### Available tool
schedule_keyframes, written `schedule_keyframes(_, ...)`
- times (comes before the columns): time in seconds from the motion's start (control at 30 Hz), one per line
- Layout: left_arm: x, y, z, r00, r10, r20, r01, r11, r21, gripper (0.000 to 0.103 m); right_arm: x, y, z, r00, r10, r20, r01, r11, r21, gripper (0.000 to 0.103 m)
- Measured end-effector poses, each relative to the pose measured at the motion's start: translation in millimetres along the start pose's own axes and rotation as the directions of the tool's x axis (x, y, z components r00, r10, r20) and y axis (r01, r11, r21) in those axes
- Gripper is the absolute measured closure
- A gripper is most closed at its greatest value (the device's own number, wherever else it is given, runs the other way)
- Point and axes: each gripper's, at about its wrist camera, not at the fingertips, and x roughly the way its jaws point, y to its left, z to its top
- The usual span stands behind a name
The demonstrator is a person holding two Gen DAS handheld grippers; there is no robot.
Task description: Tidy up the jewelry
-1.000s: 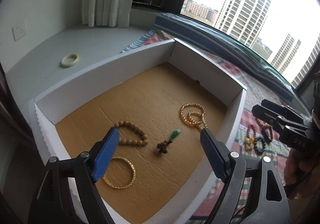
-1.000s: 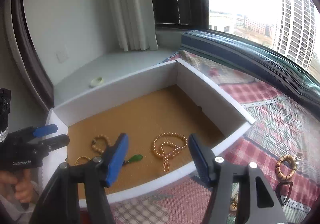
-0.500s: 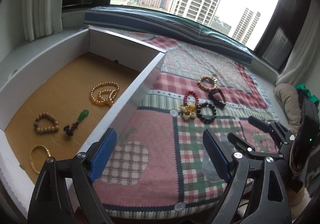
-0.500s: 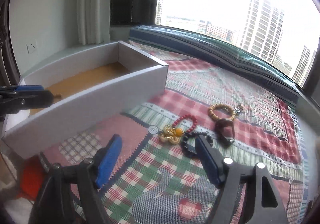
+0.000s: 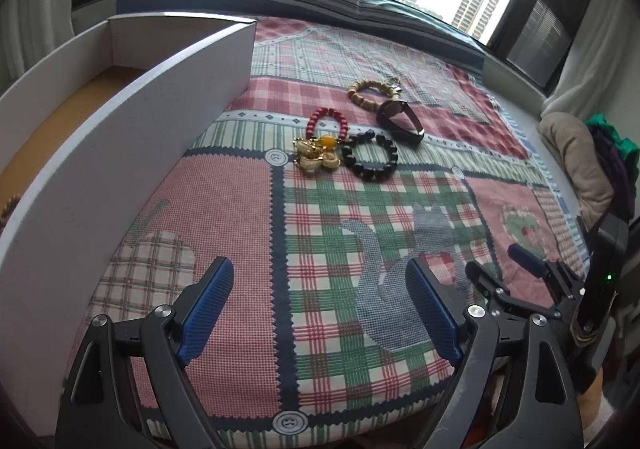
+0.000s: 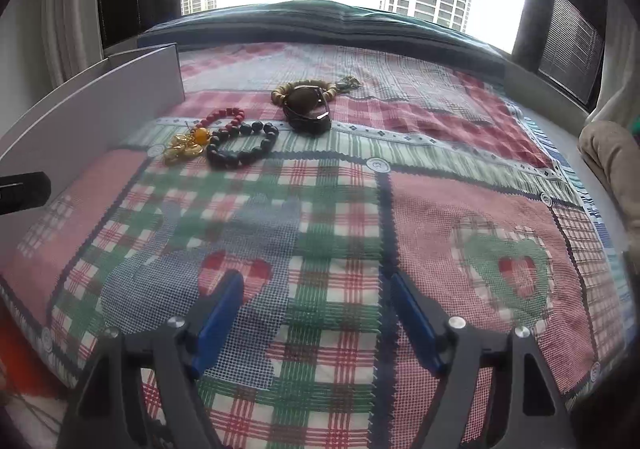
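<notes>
Several pieces of jewelry lie on a plaid quilt: a red bead bracelet [image 5: 327, 121] with gold charms [image 5: 316, 157], a black bead bracelet [image 5: 370, 157], a tan wooden bead bracelet [image 5: 366, 92] and a dark bangle [image 5: 400, 120]. They also show in the right wrist view: red bracelet [image 6: 224, 120], black bracelet [image 6: 244, 149], tan bracelet [image 6: 280, 93], bangle [image 6: 308, 111]. A white box [image 5: 132, 137] with a cardboard floor stands to the left. My left gripper [image 5: 318, 305] is open and empty above the quilt. My right gripper [image 6: 316, 313] is open and empty; it also shows at the right in the left wrist view [image 5: 508, 261].
The quilt [image 6: 440, 209] covers a window-seat platform. The box wall [image 6: 80, 109] stands at the left. A beige cushion [image 5: 576, 157] and green fabric [image 5: 616, 145] lie at the right. The window runs along the back.
Both grippers have swung right, away from the box interior, and now face the jewelry on the quilt. Both stay open and empty.
</notes>
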Motion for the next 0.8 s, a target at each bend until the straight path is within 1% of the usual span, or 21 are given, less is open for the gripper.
schedule_keyframes(0.1,6,1,-1,1.0,0.022,0.001,-0.022,1.0,-0.006,0.014,2,-2,-1,1.0,-0.009,0.006,0.009,1.0,0.0,0.026)
schedule_keyframes(0.3,13,4,-6,0.998,0.07,0.004,-0.069,0.997,-0.016,0.014,4,0,-7,1.0,-0.003,0.004,0.003,1.0,-0.011,0.026)
schedule_keyframes(0.6,17,7,-10,0.998,0.07,-0.008,-0.07,0.997,-0.024,0.014,0,-5,-7,0.999,-0.014,0.032,0.014,1.0,0.017,0.026)
schedule_keyframes(0.8,23,6,-13,0.997,0.071,-0.033,-0.072,0.997,-0.023,0.012,4,-2,-8,1.0,-0.015,0.014,0.015,1.0,0.012,0.026)
